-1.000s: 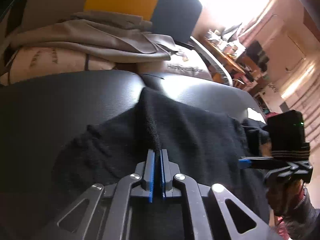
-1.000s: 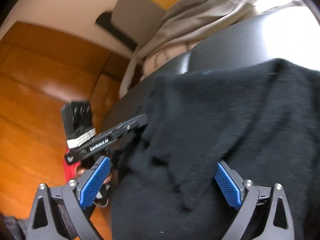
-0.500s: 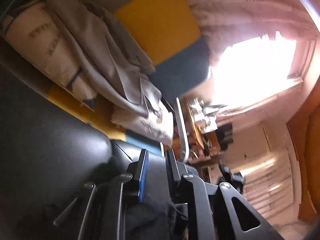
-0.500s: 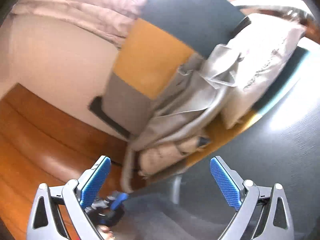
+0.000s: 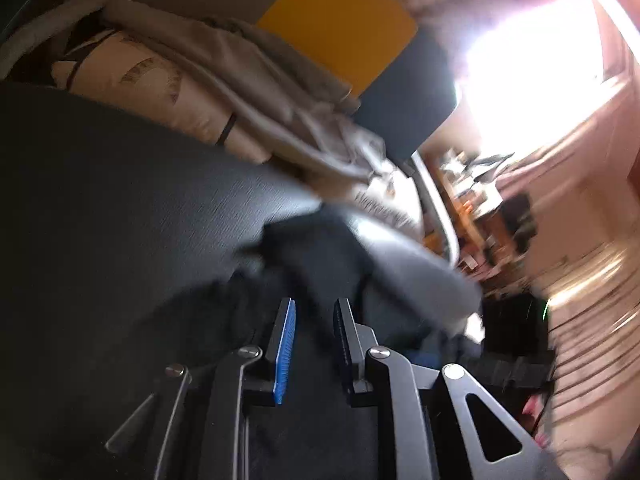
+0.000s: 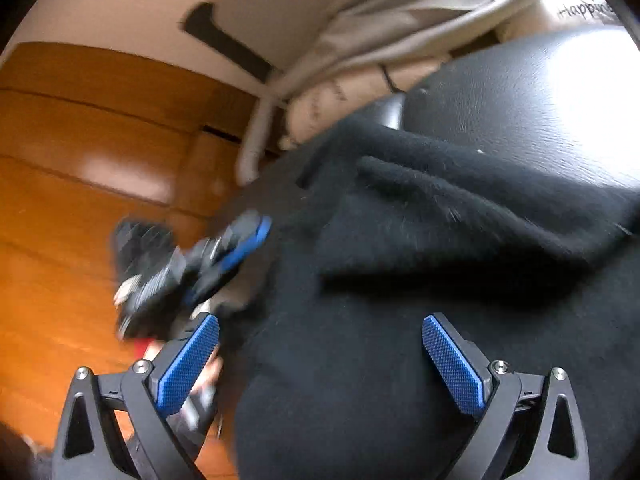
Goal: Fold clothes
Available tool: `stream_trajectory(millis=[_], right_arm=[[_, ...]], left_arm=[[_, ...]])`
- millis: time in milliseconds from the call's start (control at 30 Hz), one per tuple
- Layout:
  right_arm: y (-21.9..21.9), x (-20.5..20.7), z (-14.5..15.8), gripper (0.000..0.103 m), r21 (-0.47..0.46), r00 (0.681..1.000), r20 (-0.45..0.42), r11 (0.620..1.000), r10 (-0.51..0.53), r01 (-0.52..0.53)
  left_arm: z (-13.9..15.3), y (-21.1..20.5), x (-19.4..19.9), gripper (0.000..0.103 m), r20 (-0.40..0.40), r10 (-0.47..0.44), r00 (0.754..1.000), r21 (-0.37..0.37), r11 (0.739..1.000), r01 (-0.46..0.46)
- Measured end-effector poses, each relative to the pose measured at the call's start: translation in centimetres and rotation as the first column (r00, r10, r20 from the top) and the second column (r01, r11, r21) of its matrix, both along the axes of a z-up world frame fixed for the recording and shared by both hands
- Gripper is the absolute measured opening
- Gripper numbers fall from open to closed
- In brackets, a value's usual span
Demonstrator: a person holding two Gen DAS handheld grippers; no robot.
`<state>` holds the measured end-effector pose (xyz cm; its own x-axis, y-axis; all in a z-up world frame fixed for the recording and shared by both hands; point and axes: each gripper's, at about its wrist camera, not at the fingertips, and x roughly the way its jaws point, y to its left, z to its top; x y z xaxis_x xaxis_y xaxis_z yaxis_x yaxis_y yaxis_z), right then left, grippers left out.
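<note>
A black knit garment (image 6: 440, 248) lies on a black leather surface (image 6: 520, 92), with one edge folded over itself. It also shows in the left wrist view (image 5: 320, 256), blurred. My right gripper (image 6: 320, 364) is wide open and empty just above the garment's near part. My left gripper (image 5: 314, 312) has its jaws a small gap apart with nothing between them, above the garment's edge. It also shows in the right wrist view (image 6: 224, 252), at the garment's left side.
A beige garment (image 5: 248, 68) is draped over cream pillows (image 5: 160, 84) behind the leather surface. A yellow and dark headboard (image 5: 344, 32) stands behind. A wooden floor (image 6: 80, 184) lies to the left. A cluttered desk (image 5: 472, 192) stands by the bright window.
My left gripper has let go of the garment's fold and opened slightly. Both grippers swung up and then back down toward the garment. The garment now lies with an edge folded over.
</note>
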<state>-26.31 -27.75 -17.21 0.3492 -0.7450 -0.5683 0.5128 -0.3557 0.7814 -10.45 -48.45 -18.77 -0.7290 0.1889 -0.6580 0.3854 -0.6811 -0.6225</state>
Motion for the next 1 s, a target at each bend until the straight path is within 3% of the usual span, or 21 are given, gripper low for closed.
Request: stream_trajectory(millis=[33,67,100,133,200,300,367,400,467,533,600,700,800,867,1000], right_arm=[[-0.8,-0.2,0.1,0.103,-0.002,1.000,-0.005,1.000,-0.013,0.013],[-1.5,-1.1,0.9,0.103,-0.003,0.997,-0.063,0.999,-0.053,0.053],[-1.6,-2.8,2.2,0.103,-0.030,0.980,-0.147,0.991,-0.132,0.129],[-1.3,-5.1,3.1,0.103,-0.079,0.957,-0.174,0.972,-0.233,0.222],[0.1,-8.9,4.1,0.103,-0.125,0.895,-0.167,0.910,-0.413,0.396],[2.5,-12.2,4.9,0.103,-0.146,0.837,-0.099,0.840,-0.538,0.523],[3.8,-12.6,4.9,0.103,-0.132,0.876,-0.016,0.870,-0.482,0.476],[4.7,-12.3,5.4,0.103,-0.129,0.887,-0.038,0.882,-0.461,0.453],[5.8,-10.2,6.2,0.103,-0.088,0.926,-0.153,0.938,-0.345,0.335],[6.5,-6.7,5.9,0.103,0.007,0.932,-0.307,0.979,-0.191,0.203],[7.6,-3.5,5.4,0.103,0.093,0.907,-0.418,0.991,-0.053,0.101],[7.9,0.5,2.3,0.103,0.212,0.887,-0.446,0.977,0.119,-0.025],[7.5,3.4,0.7,0.103,0.197,0.868,-0.481,0.980,0.120,-0.027],[7.0,4.8,0.5,0.103,0.216,0.833,-0.541,0.976,0.118,0.002],[6.0,6.7,0.0,0.103,0.210,0.764,-0.643,0.971,0.050,0.113]], left_arm=[[-0.6,0.3,0.2,0.019,0.030,-0.008,1.000,-0.027,1.000,0.009],[-1.2,0.5,0.5,0.015,0.049,-0.014,0.999,-0.048,0.999,0.016],[-1.6,0.6,0.9,0.015,0.039,-0.017,0.999,-0.059,0.998,0.019],[-1.7,0.5,1.1,0.015,0.035,-0.022,0.999,-0.063,0.998,0.024],[-1.8,0.1,1.6,0.008,0.039,-0.023,0.999,-0.070,0.997,0.026],[-2.0,-0.2,2.2,0.007,0.028,-0.021,0.999,-0.060,0.998,0.023],[-1.8,0.0,2.3,0.009,0.025,-0.023,0.999,-0.079,0.997,0.025],[-1.4,0.4,2.3,0.016,0.023,-0.032,0.999,-0.104,0.994,0.034],[-0.9,1.2,2.2,0.019,0.039,-0.043,0.998,-0.167,0.985,0.049],[-0.7,1.7,2.2,0.019,0.051,-0.037,0.998,-0.207,0.977,0.046],[-0.7,2.0,2.5,0.019,0.054,-0.021,0.998,-0.236,0.971,0.033],[-0.9,2.2,3.5,0.018,0.067,0.008,0.998,-0.285,0.958,0.012],[-1.4,2.2,4.6,0.012,0.106,0.036,0.994,-0.387,0.922,0.008],[-1.4,2.4,5.2,0.010,0.130,0.057,0.990,-0.452,0.892,0.008],[-1.1,1.3,6.7,0.009,0.123,0.080,0.989,-0.465,0.885,-0.014]])
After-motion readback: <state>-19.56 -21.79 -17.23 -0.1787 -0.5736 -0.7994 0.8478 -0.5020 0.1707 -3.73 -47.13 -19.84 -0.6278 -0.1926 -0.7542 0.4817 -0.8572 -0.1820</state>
